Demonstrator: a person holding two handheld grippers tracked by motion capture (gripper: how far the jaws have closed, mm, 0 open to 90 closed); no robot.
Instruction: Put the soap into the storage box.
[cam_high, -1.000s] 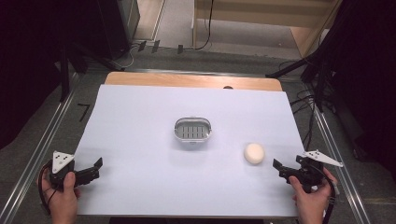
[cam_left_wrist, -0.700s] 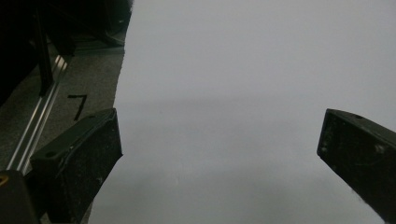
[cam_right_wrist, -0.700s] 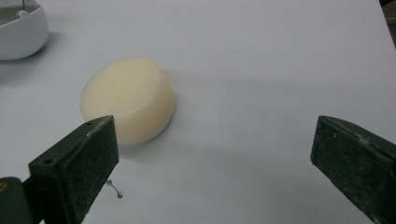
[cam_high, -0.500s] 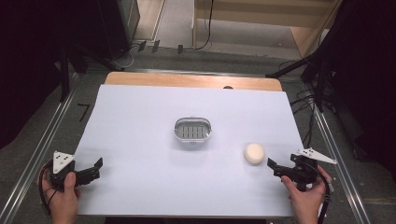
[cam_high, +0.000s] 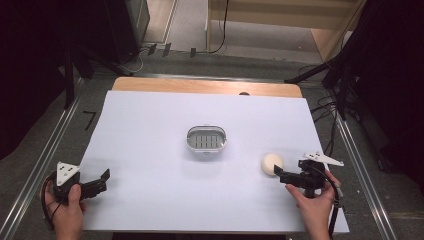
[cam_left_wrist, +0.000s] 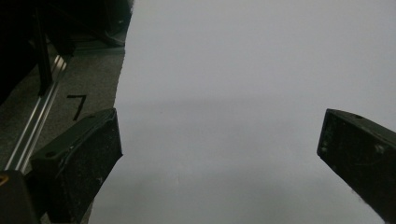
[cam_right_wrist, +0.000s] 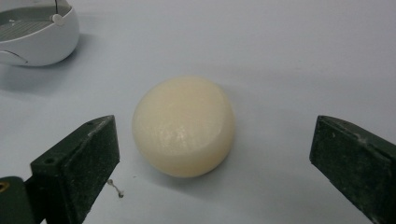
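I have the right gripper (cam_high: 281, 174) just short of the cream soap bar (cam_high: 272, 163), which lies on the white table (cam_high: 150, 130) right of the soap dish (cam_high: 206, 139). In the right gripper view the soap bar (cam_right_wrist: 183, 126) sits dead ahead between my spread fingers (cam_right_wrist: 74, 158), not yet touched. It is round, so no axis matters. My left gripper (cam_high: 97, 184) waits far off, fingers apart and holding nothing.

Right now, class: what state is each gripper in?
Left gripper: open, holding nothing, over the white sheet.
Right gripper: open, jaws apart just short of the cream soap, not gripping it.
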